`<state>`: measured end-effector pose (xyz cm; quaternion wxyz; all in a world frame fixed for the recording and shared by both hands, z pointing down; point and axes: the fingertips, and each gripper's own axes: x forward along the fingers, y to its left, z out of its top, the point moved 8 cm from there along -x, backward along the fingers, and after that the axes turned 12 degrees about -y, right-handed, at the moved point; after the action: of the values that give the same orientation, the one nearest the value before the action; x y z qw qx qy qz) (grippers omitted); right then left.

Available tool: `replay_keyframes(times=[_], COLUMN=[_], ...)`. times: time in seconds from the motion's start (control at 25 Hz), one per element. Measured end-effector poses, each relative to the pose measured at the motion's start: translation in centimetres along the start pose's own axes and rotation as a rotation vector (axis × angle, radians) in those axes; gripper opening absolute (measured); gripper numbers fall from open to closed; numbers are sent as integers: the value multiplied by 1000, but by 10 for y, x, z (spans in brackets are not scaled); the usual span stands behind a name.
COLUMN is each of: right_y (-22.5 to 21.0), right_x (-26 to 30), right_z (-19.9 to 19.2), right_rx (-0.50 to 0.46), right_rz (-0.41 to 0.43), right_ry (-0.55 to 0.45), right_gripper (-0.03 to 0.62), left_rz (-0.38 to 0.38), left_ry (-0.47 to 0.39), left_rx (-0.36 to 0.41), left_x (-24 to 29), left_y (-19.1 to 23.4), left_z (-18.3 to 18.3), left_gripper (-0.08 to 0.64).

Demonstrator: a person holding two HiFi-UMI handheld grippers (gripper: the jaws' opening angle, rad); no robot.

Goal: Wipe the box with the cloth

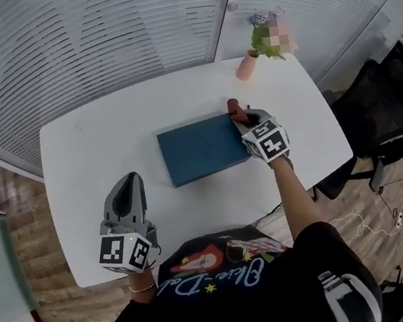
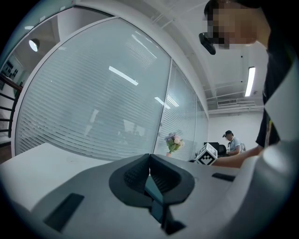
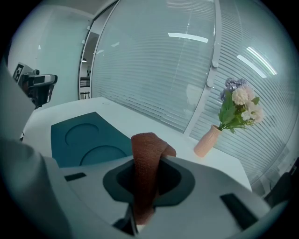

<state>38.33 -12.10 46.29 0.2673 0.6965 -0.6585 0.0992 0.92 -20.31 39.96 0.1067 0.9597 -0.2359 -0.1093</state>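
Note:
A flat dark teal box (image 1: pixel 201 148) lies in the middle of the white table (image 1: pixel 97 140); its lid shows two round recesses in the right gripper view (image 3: pixel 86 141). My right gripper (image 1: pixel 246 120) sits at the box's far right corner, shut on a rust-brown cloth (image 3: pixel 146 170) that sticks up between its jaws. The cloth (image 1: pixel 236 111) shows just beyond the gripper in the head view. My left gripper (image 1: pixel 127 193) rests near the table's front left edge, well left of the box, jaws shut with nothing in them (image 2: pixel 149 173).
A pink vase with flowers (image 1: pixel 251 59) stands at the table's far right corner, also the vase in the right gripper view (image 3: pixel 208 140). A glass wall with blinds (image 1: pixel 99 38) runs behind the table. Black office chairs (image 1: pixel 377 109) stand to the right.

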Motion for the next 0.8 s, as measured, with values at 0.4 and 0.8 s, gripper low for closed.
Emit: replay_keyframes(times=[0.4,0.8], right_y=[-9,-9], right_x=[-5,-33], right_z=[-8,63], right_rx=[7,-32], right_rz=[-26,-126], right_ry=[-40,-278], right_gripper=[48,49], left_rz=[-25,-20], left_ry=[1,-6], left_rx=[-1,7], left_x=[8,4], left_y=[-13,-11], left_z=[-3,0], left_gripper=[5,5])
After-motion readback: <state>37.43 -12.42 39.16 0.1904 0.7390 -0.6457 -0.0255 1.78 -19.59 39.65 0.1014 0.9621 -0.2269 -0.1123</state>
